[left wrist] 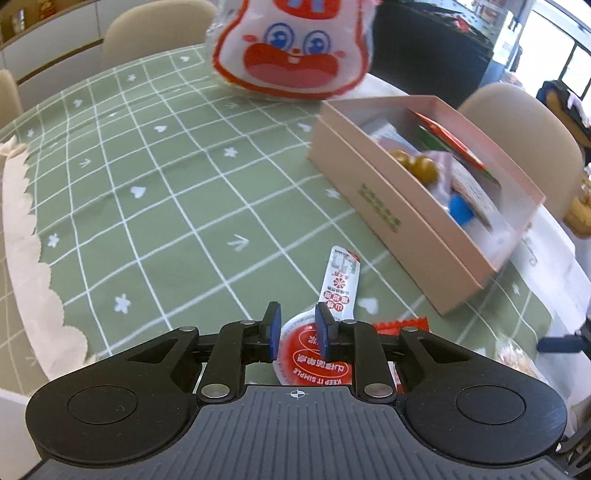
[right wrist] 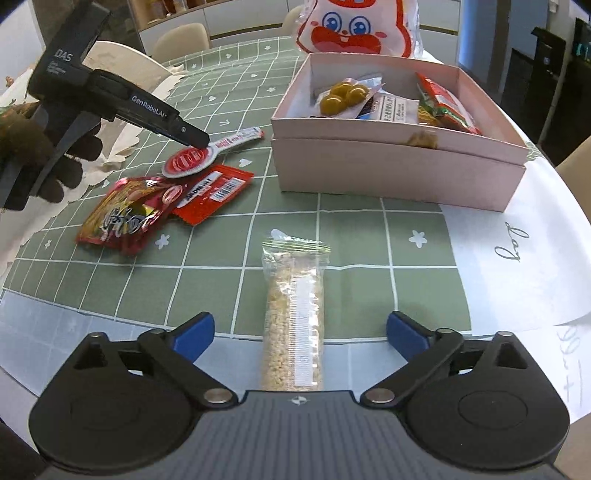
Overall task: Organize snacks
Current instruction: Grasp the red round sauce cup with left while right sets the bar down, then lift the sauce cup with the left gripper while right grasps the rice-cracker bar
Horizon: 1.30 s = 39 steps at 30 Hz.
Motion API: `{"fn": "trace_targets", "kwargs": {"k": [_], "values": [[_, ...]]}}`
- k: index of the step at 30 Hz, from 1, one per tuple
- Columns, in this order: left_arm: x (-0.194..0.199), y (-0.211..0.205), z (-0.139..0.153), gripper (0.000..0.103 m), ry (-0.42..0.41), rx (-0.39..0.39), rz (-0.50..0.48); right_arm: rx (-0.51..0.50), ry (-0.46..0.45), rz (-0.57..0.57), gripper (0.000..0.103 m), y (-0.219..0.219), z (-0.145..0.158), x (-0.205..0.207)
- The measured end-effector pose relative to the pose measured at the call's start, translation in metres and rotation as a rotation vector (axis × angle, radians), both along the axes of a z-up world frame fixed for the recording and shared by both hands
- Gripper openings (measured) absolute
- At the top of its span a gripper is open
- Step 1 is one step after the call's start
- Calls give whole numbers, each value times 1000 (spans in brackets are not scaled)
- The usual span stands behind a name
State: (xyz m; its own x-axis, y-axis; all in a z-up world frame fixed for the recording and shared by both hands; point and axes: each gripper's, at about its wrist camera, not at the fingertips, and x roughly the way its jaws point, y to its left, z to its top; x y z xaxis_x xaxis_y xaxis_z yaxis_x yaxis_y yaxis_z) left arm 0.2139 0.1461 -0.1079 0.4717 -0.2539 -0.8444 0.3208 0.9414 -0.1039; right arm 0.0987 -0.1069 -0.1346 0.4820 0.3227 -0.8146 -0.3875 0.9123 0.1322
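Directly between the spread blue fingers of the right gripper [right wrist: 300, 334] lies a long clear plastic sleeve of pale puffed-grain bar [right wrist: 293, 314], flat on the bench [right wrist: 351, 236]; the pads stand wide apart and touch neither side of it. A soft green cloth with a white grid and small printed hearts and flowers covers the bench.

Off to the left, the left gripper [left wrist: 297, 332] is tipped down over a paddle-shaped lollipop packet [left wrist: 334, 295], a glossy red-and-white round head with a long flat handle. Its fingers stand narrowly parted over the round head; whether the pads press on it cannot be told, though nothing is lifted. A gloved hand [right wrist: 40, 155] holds this tool, seen from the right wrist view.

Beside the lollipop lie a shiny red rectangular wafer-bar wrapper [right wrist: 212, 194] and a crinkled red foil packet [right wrist: 122, 218], overlapping one another.

Further back sits a pale pink cardboard box [right wrist: 399, 170], rectangular and matte, seated in its own lid. Inside are round yellow-green sweets [right wrist: 341, 96] in clear wrap, a white sachet and a red-and-green packet leaning on the right wall. Behind the box stands a puffy white bag printed with a red cartoon face [right wrist: 354, 29].
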Motion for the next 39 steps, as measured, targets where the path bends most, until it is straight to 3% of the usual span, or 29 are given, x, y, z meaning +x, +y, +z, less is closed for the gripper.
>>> {"fn": "trace_targets", "kwargs": {"k": [5,9,11,15,18,20,22,24,31,34,36,39], "values": [[-13,-1,7,23,-25,22,-1,-10,0,-4,103,1,-1,0],[-23,3,7,23,4,16,0,-13,1,12,103,-1,0,0],[-34,-5,11,23,0,26,-37,-28,-12,29,103,1,-1,-3],[-51,-29,15,26,-66,126,-105,-77,-40,58,103,6,-4,-8],[-48,-42,4,25,-59,196,-109,-83,-47,61,103,6,-5,-9],[-47,-47,1,26,-55,166,-116,-80,-49,64,103,5,-5,-9],[-48,-52,0,36,-47,161,-140,-79,-52,66,103,5,-5,-9],[-47,-57,-1,53,-37,151,-162,-79,-54,65,103,5,-5,-10],[-41,-42,8,52,-80,120,-69,-75,-64,65,103,4,-6,-11],[-30,-30,7,50,-53,123,-15,-73,-70,66,103,4,-6,-12],[-25,-29,2,53,-11,110,-23,-74,-70,66,103,4,-6,-13],[-24,-32,1,56,-22,102,-52,-73,-72,67,103,4,-6,-13]]}}
